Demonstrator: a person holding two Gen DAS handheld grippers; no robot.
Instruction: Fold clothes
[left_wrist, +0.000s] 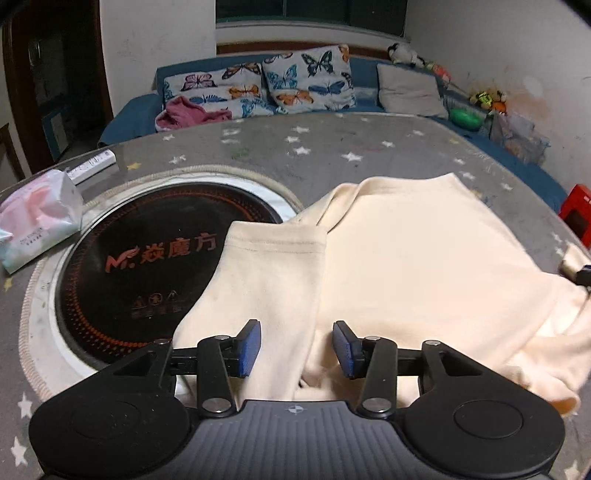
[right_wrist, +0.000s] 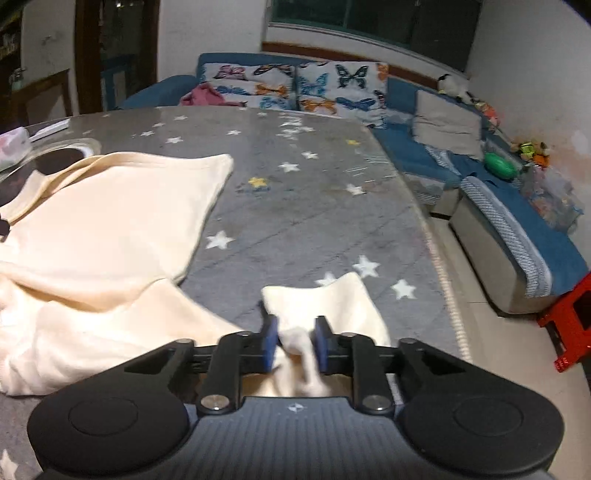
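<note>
Cream cotton is what I am working with: a pale shirt (left_wrist: 424, 258) spread loosely on the star-printed grey tabletop (left_wrist: 332, 147), directly ahead of both tools. My left gripper (left_wrist: 297, 349) stands partly open over the near sleeve (left_wrist: 266, 273), its blue pads clear of the cloth on either side, gripping nothing. That sleeve lies out to the left, overlapping the round black cooktop (left_wrist: 147, 258) set into the tabletop. My right gripper (right_wrist: 295, 343) is pinched on the other sleeve (right_wrist: 325, 306), a bunch of fabric squeezed between its pads.

I judge the fold barely begun: the body lies rumpled near its hem, both sleeves still stick outward, and no clean crease shows. Bringing in the sleeves, then halving the body, all remains.
</note>
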